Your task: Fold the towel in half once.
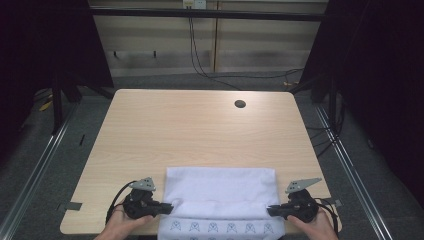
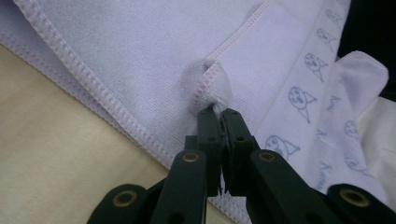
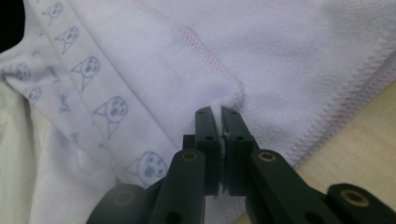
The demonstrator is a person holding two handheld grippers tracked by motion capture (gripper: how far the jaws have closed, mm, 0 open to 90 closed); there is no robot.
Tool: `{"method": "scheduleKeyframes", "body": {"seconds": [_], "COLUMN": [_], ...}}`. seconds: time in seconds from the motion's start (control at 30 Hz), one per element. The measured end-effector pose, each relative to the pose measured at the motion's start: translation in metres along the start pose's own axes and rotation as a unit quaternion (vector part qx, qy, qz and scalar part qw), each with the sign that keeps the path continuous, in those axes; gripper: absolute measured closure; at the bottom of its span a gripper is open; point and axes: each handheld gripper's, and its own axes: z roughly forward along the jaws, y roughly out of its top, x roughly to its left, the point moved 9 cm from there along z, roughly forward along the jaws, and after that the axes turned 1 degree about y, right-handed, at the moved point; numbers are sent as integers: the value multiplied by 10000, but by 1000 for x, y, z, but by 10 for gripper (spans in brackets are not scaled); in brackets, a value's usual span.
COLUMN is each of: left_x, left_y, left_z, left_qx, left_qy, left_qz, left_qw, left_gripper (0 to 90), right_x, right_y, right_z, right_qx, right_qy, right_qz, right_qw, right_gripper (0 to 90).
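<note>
White towel [image 1: 220,192] lies on the near edge of the wood table [image 1: 200,130], printed hem hanging off the front. High view: left gripper [image 1: 167,206] and right gripper [image 1: 271,210] bite opposite sides, likely to fold or lift evenly. Grey floor, dark curtains, cables behind. Left gripper view: jaws clamped on a stitched corner. Right gripper view: same, pinching the hem.

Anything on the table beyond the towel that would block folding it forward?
Nothing visible. Both tongs, left and right, are shut on the pale lilac stitched-hem towel at its near corners. The light wooden table ahead of it is bare apart from a small round cable hole near the far right.
</note>
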Motion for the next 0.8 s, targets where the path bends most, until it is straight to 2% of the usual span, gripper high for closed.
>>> {"method": "scheduleKeyframes", "body": {"seconds": [0.03, 0.17, 0.3, 0.43, 0.53, 0.6, 0.63, 0.7, 0.73, 0.8], "left_x": [5, 34, 75, 106, 122, 133, 139, 155, 160, 170], "left_y": [3, 21, 44, 62, 73, 80, 84, 92, 96, 104], "left_z": [1, 4, 7, 11, 14, 15, 16, 18, 19, 21], "left_qx": [-4, -126, -316, -372, -457, -496, -539, -675, -686, -739], "left_qy": [62, 414, 732, 985, 1128, 1135, 1217, 1256, 1318, 1419], "left_qz": [77, 23, -223, -299, -385, -472, -455, -639, -642, -698], "left_qw": [10000, 9991, 9966, 9940, 9918, 9912, 9901, 9877, 9868, 9846], "left_gripper": [877, 879, 879, 879, 879, 879, 879, 878, 879, 879], "right_x": [-2, -17, -34, -54, -73, -87, -95, -114, -119, -131], "right_y": [2, 18, 41, 67, 89, 104, 112, 130, 136, 147], "right_z": [1, 7, 18, 30, 38, 44, 48, 54, 57, 60], "right_qx": [-26, -95, -146, -118, -138, -191, -240, -334, -390, -418], "right_qy": [-26, -267, -358, -512, -734, -878, -906, -1060, -1070, -1179], "right_qz": [-8, -54, -6, 22, -42, -36, -11, 24, 134, 176], "right_qw": [10000, 9996, 9993, 9986, 9972, 9959, 9956, 9938, 9934, 9920], "right_gripper": [868, 868, 868, 868, 867, 866, 866, 866, 866, 866]}}
